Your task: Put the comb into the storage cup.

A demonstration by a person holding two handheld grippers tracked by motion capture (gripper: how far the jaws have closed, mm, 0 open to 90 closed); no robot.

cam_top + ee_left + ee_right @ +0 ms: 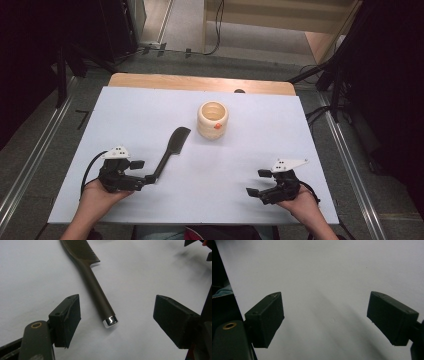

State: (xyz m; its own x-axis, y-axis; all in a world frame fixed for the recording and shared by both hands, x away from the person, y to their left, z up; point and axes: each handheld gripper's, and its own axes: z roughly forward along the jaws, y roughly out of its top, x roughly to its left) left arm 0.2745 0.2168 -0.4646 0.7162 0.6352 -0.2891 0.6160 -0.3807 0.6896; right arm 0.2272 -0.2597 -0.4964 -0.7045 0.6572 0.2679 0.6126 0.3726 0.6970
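A dark brown comb (170, 152) is lying flat on the white tabletop (150, 115), left of centre, its slim round handle pointing toward the near left and its toothed head pointing far and slightly right. In the left gripper view the handle is ending in a small shiny metal cap, and the fine teeth are running along one side of the head at the top of that view. The left gripper (141, 172) is resting at the near left with its jaws spread wide and gripping nothing; the capped end of the comb (96, 290) is lying between them, nearer the one on the left of that view and touching neither. The right gripper (259, 183) is sitting at the near right, well apart from the comb, its jaws likewise released over bare white surface. A cream ribbed cup (213, 120) with a small orange mark on its side is standing upright beyond the comb's head, near it but not touching, toward the far middle. Open white surface is stretching between the two grippers and on both sides of the comb, so nothing is crowding the handle. The far edge is showing a strip of bare wood (200, 82); the near edge is running just beside the person's hands.
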